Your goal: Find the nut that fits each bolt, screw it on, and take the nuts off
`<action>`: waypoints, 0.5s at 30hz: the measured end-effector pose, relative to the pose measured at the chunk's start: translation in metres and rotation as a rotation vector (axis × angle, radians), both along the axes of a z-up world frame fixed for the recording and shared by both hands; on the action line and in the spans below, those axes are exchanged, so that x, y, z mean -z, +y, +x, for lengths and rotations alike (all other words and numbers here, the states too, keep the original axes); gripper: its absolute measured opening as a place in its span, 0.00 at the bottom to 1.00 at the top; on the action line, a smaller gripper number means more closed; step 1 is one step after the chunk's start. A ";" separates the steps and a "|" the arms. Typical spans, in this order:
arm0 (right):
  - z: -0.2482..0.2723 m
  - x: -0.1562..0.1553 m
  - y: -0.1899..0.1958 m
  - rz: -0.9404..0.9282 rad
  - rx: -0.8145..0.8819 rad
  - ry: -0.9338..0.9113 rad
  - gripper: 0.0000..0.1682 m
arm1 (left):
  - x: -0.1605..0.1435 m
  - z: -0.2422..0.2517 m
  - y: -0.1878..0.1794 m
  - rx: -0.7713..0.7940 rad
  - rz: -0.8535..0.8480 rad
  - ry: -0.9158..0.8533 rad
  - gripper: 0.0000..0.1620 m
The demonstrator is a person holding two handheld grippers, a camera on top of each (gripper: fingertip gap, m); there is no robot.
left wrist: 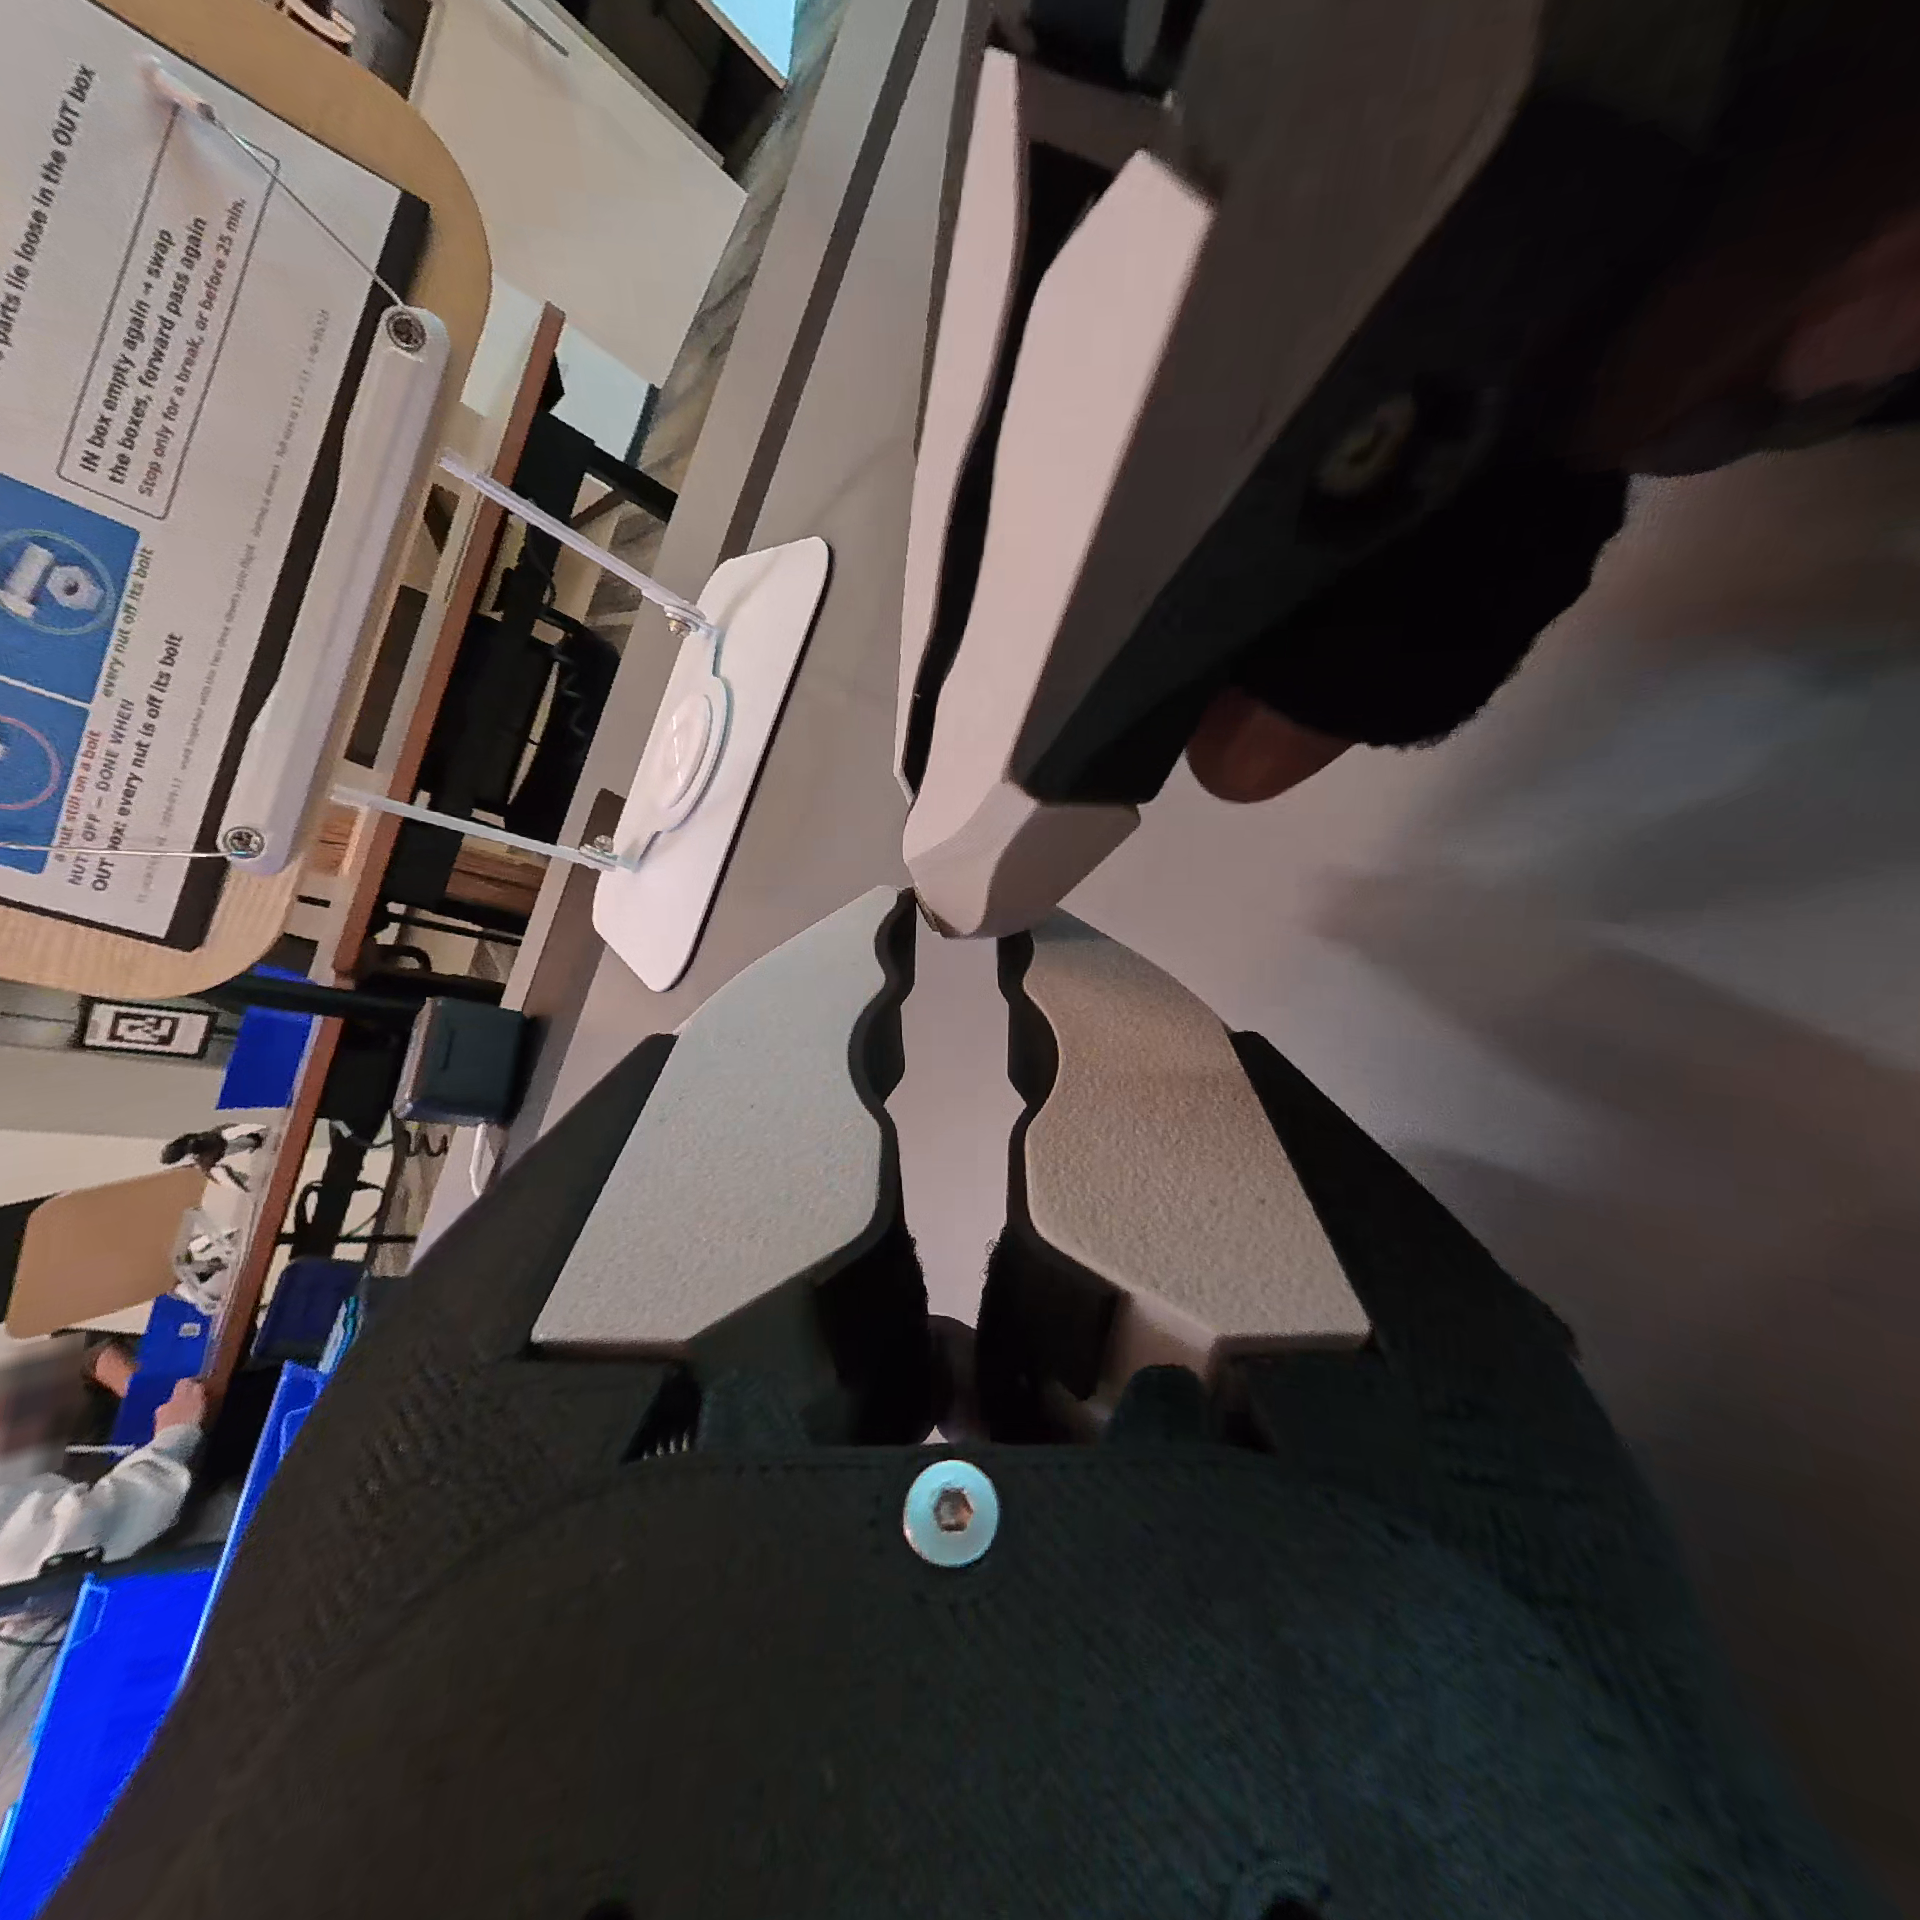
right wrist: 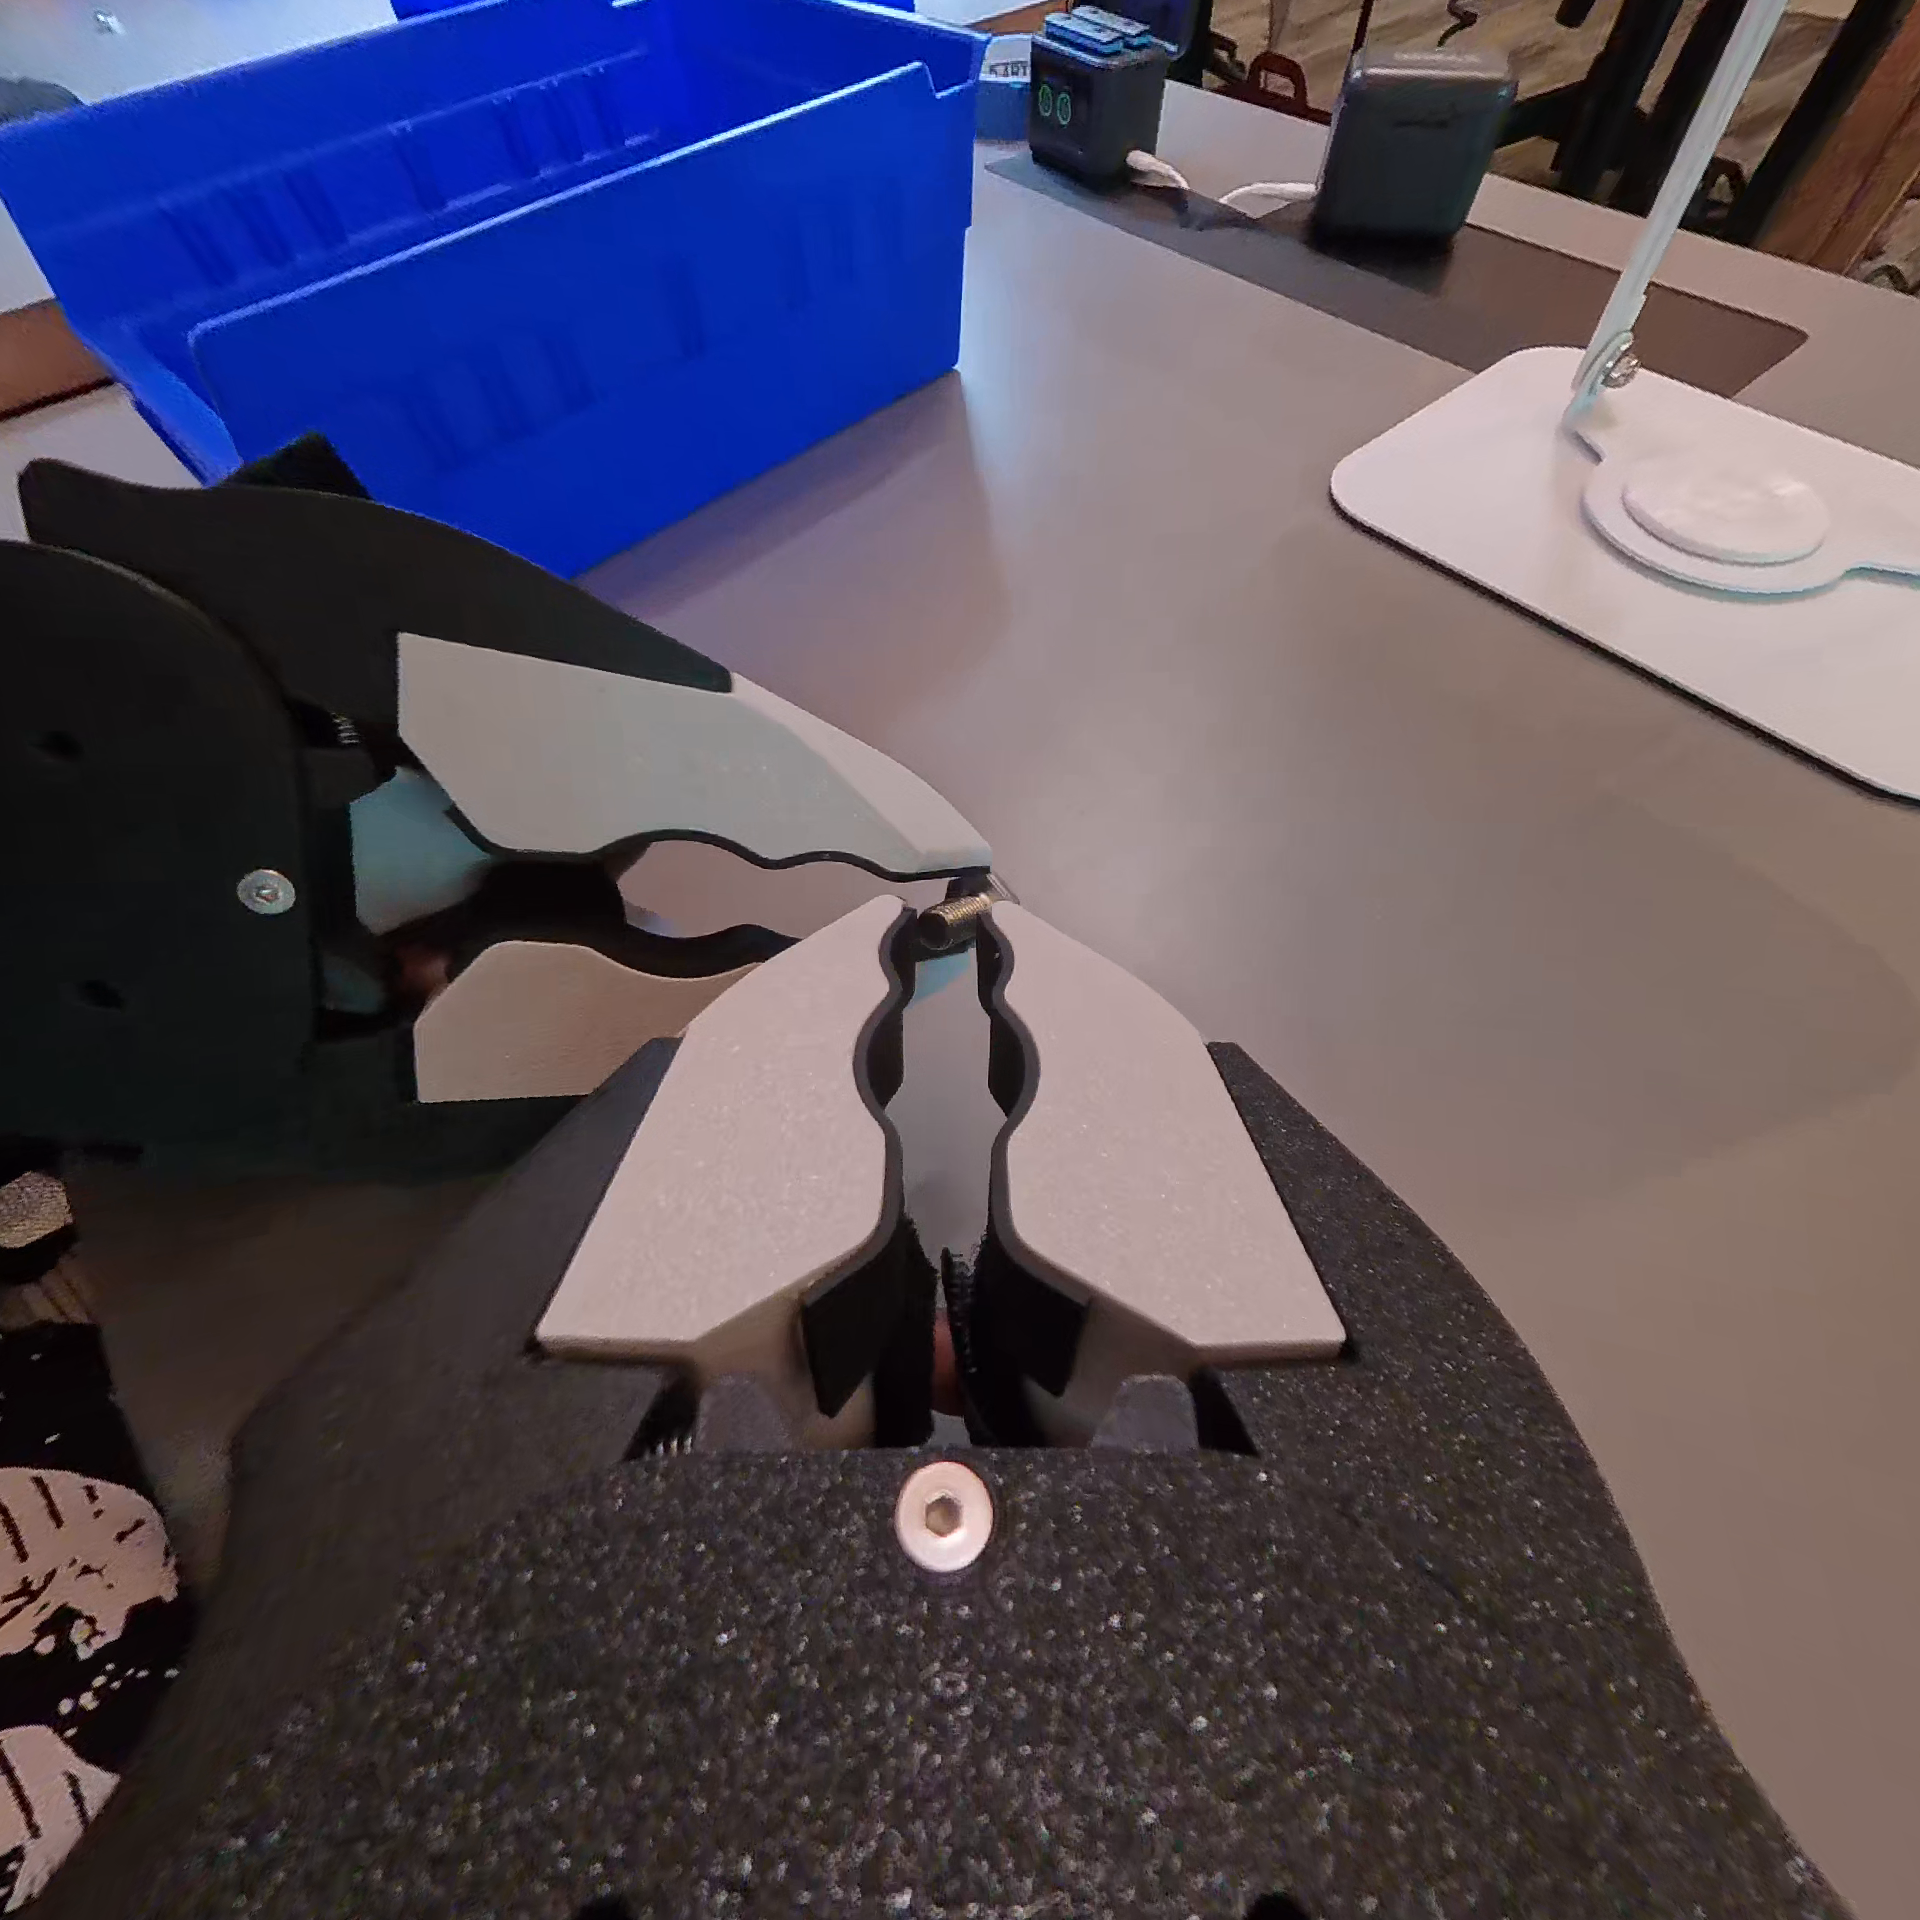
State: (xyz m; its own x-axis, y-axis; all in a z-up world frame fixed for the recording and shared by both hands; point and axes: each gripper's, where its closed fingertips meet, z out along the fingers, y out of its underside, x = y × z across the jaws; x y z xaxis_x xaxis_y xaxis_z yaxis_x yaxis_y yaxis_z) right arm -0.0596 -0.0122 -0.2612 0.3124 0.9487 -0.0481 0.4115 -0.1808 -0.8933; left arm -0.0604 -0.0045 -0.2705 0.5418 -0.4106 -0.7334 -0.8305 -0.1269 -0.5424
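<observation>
The bolt (right wrist: 954, 918) is a short, silvery thing with fine threads along its shank, held in the air above the grey counter (right wrist: 1299, 831), right where the two grippers meet. The right gripper (right wrist: 948, 930) has its tips pinched on the threaded end. The left gripper (right wrist: 966, 868) reaches in from the side with its tips closed at the bolt's other end; whether it pinches the head or a nut there I cannot tell, as the grey fingers (right wrist: 675, 758) cover that part. From the left gripper's own camera almost nothing of the bolt shows.

The hold looks thin: only the very tips touch this small piece. If either gripper turns off the bolt's line, I think the bolt could cock sideways or pop out, drop to the counter and roll. Squeezing the threads may also let it slip as it is twisted.

Behind stand a blue bin (right wrist: 540, 249) and a white stand base (right wrist: 1662, 582).
</observation>
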 end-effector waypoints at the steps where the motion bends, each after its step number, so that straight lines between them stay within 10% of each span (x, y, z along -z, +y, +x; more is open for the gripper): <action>1: 0.001 0.001 0.000 -0.001 -0.002 -0.006 0.06 | 0.001 0.001 0.000 0.006 -0.009 -0.013 0.09; 15: 0.031 -0.033 -0.023 -0.305 -0.267 0.092 0.05 | -0.013 0.038 -0.016 0.295 -0.048 -0.399 0.18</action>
